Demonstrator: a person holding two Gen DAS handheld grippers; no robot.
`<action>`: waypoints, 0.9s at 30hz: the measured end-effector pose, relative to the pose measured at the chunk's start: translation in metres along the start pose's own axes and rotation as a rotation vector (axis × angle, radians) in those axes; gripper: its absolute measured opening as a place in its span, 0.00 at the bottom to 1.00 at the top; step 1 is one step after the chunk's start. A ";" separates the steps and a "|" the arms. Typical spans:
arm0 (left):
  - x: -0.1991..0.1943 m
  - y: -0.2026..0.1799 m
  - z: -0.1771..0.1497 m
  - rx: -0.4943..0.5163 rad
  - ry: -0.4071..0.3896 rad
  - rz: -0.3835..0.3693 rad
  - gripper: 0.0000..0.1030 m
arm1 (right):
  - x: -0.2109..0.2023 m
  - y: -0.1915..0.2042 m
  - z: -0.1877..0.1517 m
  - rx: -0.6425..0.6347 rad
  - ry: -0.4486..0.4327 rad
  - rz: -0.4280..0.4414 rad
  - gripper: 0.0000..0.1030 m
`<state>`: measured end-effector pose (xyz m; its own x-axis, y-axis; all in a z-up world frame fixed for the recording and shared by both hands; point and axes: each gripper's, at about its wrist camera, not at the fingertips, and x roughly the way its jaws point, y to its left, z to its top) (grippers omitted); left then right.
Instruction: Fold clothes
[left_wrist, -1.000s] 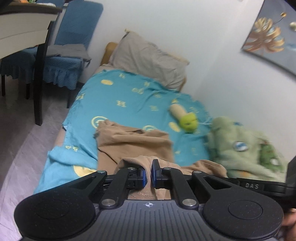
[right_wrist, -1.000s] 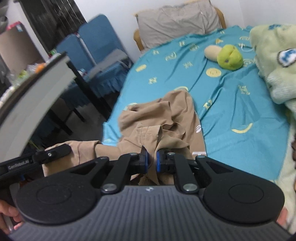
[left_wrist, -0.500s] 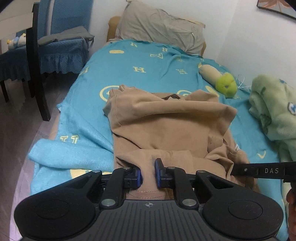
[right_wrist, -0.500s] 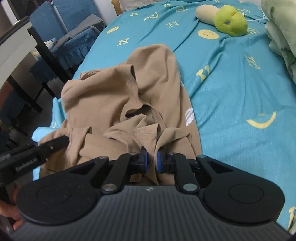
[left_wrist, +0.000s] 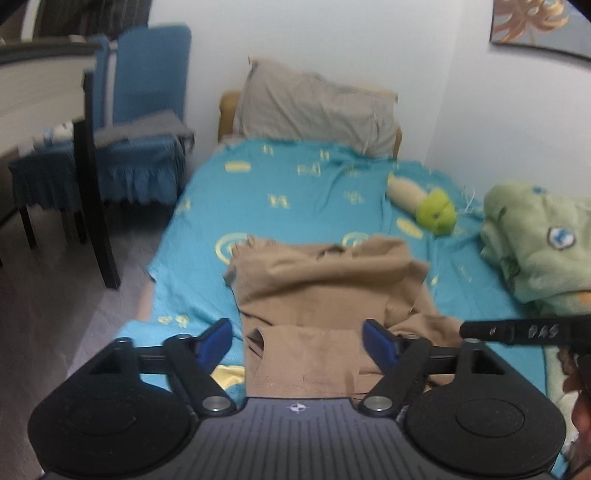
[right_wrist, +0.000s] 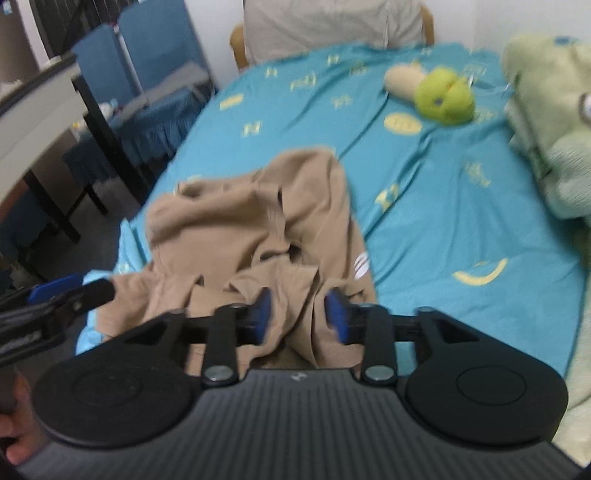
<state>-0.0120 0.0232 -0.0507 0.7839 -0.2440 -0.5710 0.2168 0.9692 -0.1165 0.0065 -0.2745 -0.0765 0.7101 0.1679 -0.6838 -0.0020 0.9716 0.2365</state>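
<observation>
A tan garment (left_wrist: 317, 291) lies rumpled on the near part of a bed with a teal sheet (left_wrist: 295, 192). In the left wrist view my left gripper (left_wrist: 297, 339) stands open, its blue pads wide apart over the garment's near hem. In the right wrist view the same tan garment (right_wrist: 251, 221) is bunched in folds, with a white logo at its right edge. My right gripper (right_wrist: 297, 314) is open, its blue pads either side of a raised fold without pinching it. The left gripper's finger (right_wrist: 70, 295) shows at the left edge.
A grey pillow (left_wrist: 317, 107) leans at the headboard. A green and cream plush toy (left_wrist: 432, 206) and a pale green blanket (left_wrist: 539, 240) lie on the right of the bed. Blue chairs (left_wrist: 140, 147) and a dark table leg (left_wrist: 98, 206) stand left, over grey floor.
Both grippers were shut on the tan garment and have opened, letting it go. The garment was drawn out and laid down on the bed. Both cameras have pulled back a little.
</observation>
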 end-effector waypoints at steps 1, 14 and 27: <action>-0.009 -0.002 0.000 0.004 -0.015 0.001 0.82 | -0.011 -0.001 0.000 0.011 -0.045 0.017 0.76; -0.064 -0.008 -0.024 -0.096 -0.027 -0.052 1.00 | -0.069 0.002 -0.021 0.010 -0.172 0.070 0.93; 0.000 0.045 -0.077 -0.676 0.491 -0.271 1.00 | -0.054 -0.042 -0.040 0.346 -0.028 0.076 0.93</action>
<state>-0.0472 0.0699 -0.1186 0.3827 -0.5775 -0.7211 -0.1538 0.7298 -0.6661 -0.0598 -0.3178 -0.0766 0.7357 0.2285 -0.6376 0.1794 0.8420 0.5088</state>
